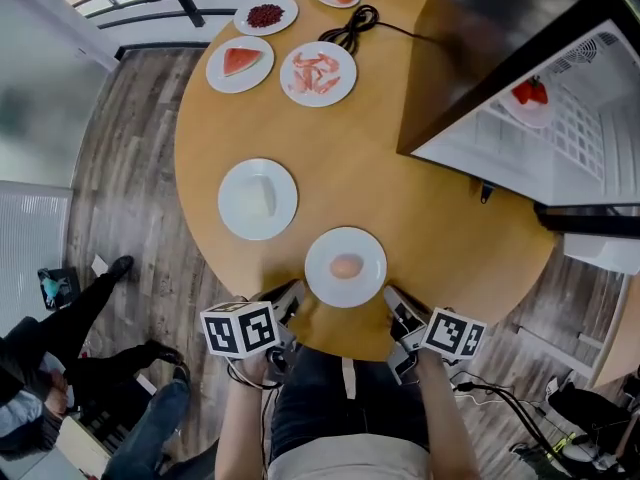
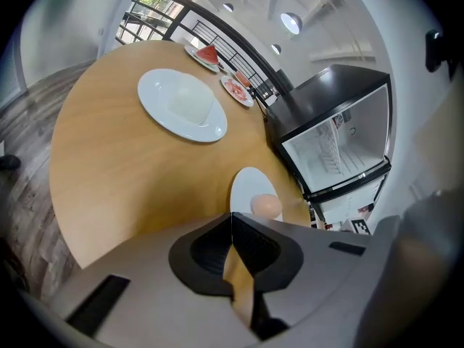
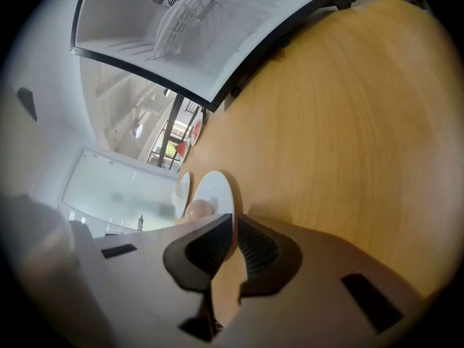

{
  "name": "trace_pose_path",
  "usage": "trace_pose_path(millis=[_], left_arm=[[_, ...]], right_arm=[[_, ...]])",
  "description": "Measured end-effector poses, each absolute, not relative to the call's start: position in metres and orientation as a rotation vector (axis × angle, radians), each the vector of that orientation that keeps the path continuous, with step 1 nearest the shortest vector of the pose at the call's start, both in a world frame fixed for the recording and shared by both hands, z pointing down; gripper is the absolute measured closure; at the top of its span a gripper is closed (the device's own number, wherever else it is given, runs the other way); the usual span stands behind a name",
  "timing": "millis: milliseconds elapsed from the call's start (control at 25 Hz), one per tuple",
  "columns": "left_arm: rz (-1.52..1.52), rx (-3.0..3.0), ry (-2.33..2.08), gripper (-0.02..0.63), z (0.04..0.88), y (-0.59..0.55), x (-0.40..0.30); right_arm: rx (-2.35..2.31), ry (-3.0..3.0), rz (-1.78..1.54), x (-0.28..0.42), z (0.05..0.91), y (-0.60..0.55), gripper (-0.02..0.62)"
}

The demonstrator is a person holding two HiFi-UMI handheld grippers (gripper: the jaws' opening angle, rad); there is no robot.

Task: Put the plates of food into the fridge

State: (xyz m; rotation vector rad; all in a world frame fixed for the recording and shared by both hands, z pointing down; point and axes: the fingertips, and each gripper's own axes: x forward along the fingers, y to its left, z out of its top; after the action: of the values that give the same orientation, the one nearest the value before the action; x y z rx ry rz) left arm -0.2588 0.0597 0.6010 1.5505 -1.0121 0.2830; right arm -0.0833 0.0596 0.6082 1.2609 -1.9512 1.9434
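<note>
Egg plate (image 1: 345, 267): sat on the round wooden table (image 1: 420, 198) at its near edge, flanked by both tools. Had the left gripper (image 1: 297, 293) clamped at its left rim, pads drawn together with only a thin pale line between. Had the right gripper (image 1: 390, 296) pinched on its right rim, white edge showing between the pads. Lay well apart from the open fridge (image 1: 560, 138), where a plate of red fruit (image 1: 528, 101) rested on the shelf. Shared the table with a pale-food plate (image 1: 258, 199) nearby and a watermelon plate (image 1: 240, 63) farther off.
</note>
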Motion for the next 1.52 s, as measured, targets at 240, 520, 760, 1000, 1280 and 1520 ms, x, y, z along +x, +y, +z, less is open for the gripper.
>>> trace_pose_path(millis=[240,520,760,1000,1280,1520], left_arm=[[0.216,1.522,-0.97,0.597,0.599,0.059,-0.257],[0.135,1.498,-0.904,0.597,0.595,0.054,-0.247],[0.153,1.477,-0.916,0.554,0.601,0.054,-0.248],[0.174,1.462,-0.906,0.534,0.606,0.055,-0.247],[0.136,1.443,-0.847,0.534,0.606,0.056,-0.235],[0.131,1.426,-0.827,0.534,0.609,0.057,-0.229]], right_arm=[[1.194,-1.957,2.017,-0.088,0.608,0.057,0.565],[1.139,-1.944,2.066,-0.093,0.613,0.057,0.565],[1.107,-1.942,2.093,-0.093,0.613,0.057,0.565],[1.076,-1.937,2.109,-0.095,0.612,0.057,0.565],[1.03,-1.95,2.118,-0.102,0.611,0.056,0.563],[1.013,-1.936,2.141,-0.105,0.612,0.055,0.563]])
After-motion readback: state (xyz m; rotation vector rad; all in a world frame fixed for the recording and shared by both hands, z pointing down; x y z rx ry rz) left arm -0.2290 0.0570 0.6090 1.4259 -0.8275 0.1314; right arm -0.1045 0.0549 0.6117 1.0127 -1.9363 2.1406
